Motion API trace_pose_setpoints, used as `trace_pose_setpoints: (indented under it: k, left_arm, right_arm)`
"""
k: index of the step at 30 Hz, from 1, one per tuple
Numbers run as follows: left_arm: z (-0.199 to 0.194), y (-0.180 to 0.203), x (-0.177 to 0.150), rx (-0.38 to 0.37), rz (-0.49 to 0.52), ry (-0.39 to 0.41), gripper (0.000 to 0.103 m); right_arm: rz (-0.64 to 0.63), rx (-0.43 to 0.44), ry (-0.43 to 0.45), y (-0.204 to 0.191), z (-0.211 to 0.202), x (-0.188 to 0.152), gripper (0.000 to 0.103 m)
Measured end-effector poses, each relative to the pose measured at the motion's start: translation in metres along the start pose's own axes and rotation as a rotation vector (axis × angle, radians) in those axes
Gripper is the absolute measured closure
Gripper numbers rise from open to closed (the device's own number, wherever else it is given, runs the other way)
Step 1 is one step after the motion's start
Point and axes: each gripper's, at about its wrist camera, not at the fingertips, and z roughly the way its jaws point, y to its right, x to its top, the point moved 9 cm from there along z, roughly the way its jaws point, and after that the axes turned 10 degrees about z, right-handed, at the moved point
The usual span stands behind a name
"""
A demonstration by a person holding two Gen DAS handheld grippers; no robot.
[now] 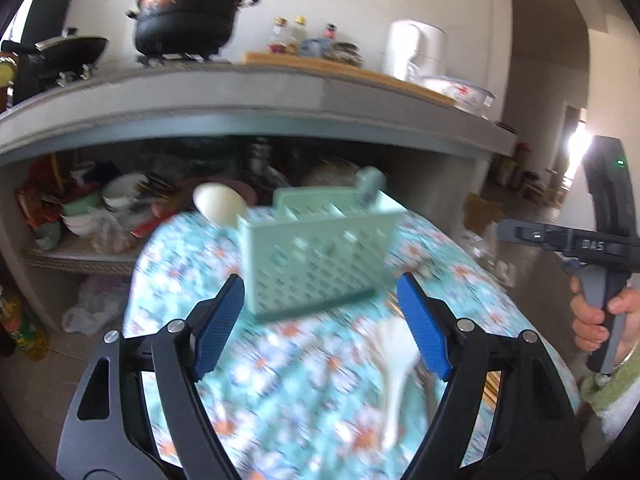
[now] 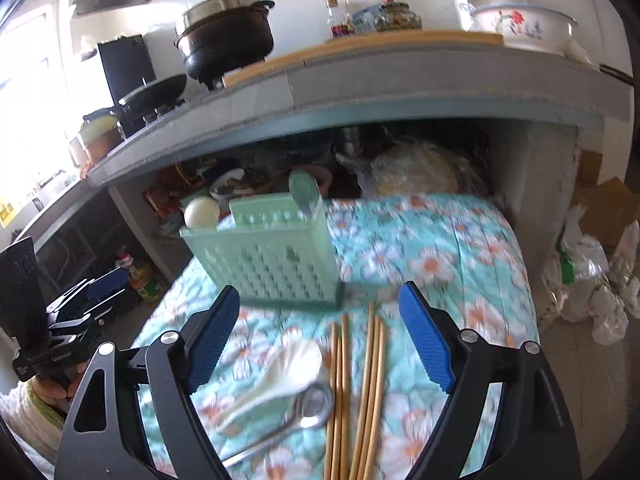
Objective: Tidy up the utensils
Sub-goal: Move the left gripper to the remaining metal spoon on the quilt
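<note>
A mint-green perforated utensil holder (image 1: 316,256) (image 2: 264,256) stands on a floral blue cloth (image 1: 280,380) (image 2: 440,248). A white spoon (image 1: 218,202) (image 2: 202,212) and a green-handled utensil (image 1: 370,188) (image 2: 304,192) stand in it. On the cloth lie a white ceramic spoon (image 2: 280,376) (image 1: 394,364), a metal spoon (image 2: 304,412) and several wooden chopsticks (image 2: 360,396). My left gripper (image 1: 320,328) is open and empty above the cloth, in front of the holder. My right gripper (image 2: 320,336) is open and empty above the chopsticks.
A grey stone counter (image 1: 256,92) (image 2: 400,76) overhangs behind, with a black pot (image 1: 188,12), a wok (image 1: 72,48), jars and a floral basin (image 2: 520,28). Bowls and bags fill the shelf below (image 1: 112,208). Plastic bags lie on the floor at right (image 2: 592,288).
</note>
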Motion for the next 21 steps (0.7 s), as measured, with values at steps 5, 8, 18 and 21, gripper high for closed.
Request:
trace_pose_setpoints:
  k: [5,8,18,21]
  left_arm:
    - [0.017,0.051,-0.037,-0.138,0.008,-0.096,0.028]
    - [0.031,0.082,-0.054,-0.213,0.026,-0.154,0.028]
    - [0.063,0.138,-0.109,-0.213,0.174,-0.350,0.060]
    - [0.072,0.138,-0.123,-0.167,0.189,-0.400,0.069]
  right_arm:
    - [0.016,-0.123,-0.075,0.019,0.003,-0.050,0.022]
    - [0.045,-0.137,-0.097,0.028,0.003,-0.069,0.022]
    - [0.073,-0.149,-0.091,0.042,0.001,-0.082,0.022]
    - [0.084,-0.137,-0.094,0.043,0.002,-0.083,0.022]
